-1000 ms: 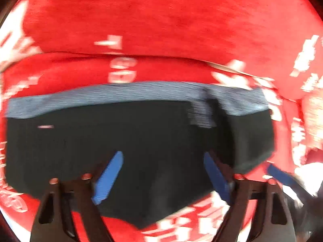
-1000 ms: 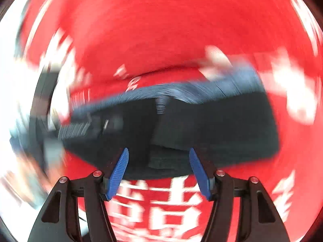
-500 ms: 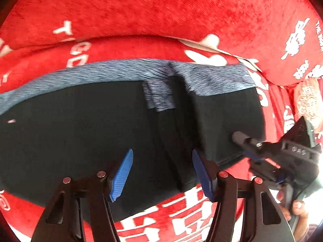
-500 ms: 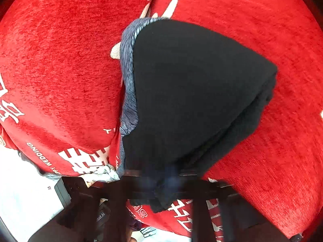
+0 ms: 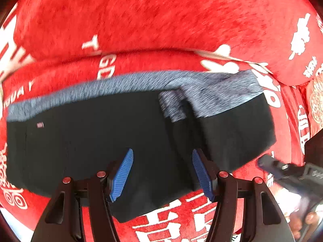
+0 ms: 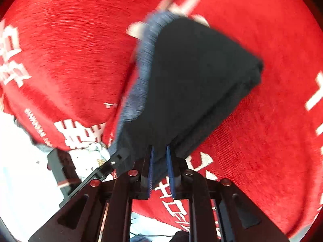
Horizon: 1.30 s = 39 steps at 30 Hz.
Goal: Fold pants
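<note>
Black pants (image 5: 121,141) with a grey-blue waistband (image 5: 125,84) lie folded on a red cloth-covered seat. My left gripper (image 5: 162,161) is open and hovers over the near part of the pants, blue pads apart. My right gripper (image 6: 159,155) is nearly shut, its blue pads pinching the near edge of the folded pants (image 6: 193,84). The right gripper also shows in the left wrist view (image 5: 282,171), at the pants' right corner.
The red cloth (image 5: 161,20) with white lettering covers the seat and the backrest behind it. The other gripper's black body (image 6: 66,171) and a pale floor (image 6: 20,161) show at lower left of the right wrist view.
The right gripper swung round to the end of the pants and closed on their edge. The left gripper stayed open over the pants and shifted slightly left.
</note>
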{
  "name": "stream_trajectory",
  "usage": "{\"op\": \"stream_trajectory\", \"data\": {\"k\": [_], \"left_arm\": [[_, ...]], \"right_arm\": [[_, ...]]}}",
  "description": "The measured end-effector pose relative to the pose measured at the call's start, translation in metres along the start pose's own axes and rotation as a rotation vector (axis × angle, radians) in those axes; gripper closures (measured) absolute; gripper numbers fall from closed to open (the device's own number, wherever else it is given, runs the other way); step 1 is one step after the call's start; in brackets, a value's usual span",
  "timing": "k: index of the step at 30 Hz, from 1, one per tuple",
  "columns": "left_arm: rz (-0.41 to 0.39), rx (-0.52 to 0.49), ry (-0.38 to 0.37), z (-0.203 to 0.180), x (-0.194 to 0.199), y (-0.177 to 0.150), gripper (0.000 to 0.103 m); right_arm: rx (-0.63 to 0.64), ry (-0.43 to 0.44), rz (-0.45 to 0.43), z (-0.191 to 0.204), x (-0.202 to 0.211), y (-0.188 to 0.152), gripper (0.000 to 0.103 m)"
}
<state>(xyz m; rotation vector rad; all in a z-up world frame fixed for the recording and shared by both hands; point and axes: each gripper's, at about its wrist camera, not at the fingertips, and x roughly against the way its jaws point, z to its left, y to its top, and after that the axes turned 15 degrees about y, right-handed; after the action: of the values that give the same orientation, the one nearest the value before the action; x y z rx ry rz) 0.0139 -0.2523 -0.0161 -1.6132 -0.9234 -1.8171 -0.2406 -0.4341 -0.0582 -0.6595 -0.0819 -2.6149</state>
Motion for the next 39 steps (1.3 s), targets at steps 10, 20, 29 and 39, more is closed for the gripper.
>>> {"op": "stream_trajectory", "data": {"k": [10,20,29,39], "left_arm": [[-0.079,-0.05,-0.031,-0.07,-0.002,0.032,0.04],[-0.061,-0.092,0.033,-0.085,-0.029,0.026,0.04],[-0.044,-0.061,0.113,-0.05,-0.044,0.021,0.04],[-0.026,0.046,0.172,0.017,-0.032,-0.003,0.04]], "right_arm": [[0.381,-0.237,0.0,0.046,0.005,0.123,0.019],[0.198,-0.177,0.163,0.01,-0.034,0.143,0.062],[0.416,-0.526,0.081,0.03,-0.052,0.12,0.033],[0.531,-0.368,0.238,0.07,-0.105,0.044,0.066]]}}
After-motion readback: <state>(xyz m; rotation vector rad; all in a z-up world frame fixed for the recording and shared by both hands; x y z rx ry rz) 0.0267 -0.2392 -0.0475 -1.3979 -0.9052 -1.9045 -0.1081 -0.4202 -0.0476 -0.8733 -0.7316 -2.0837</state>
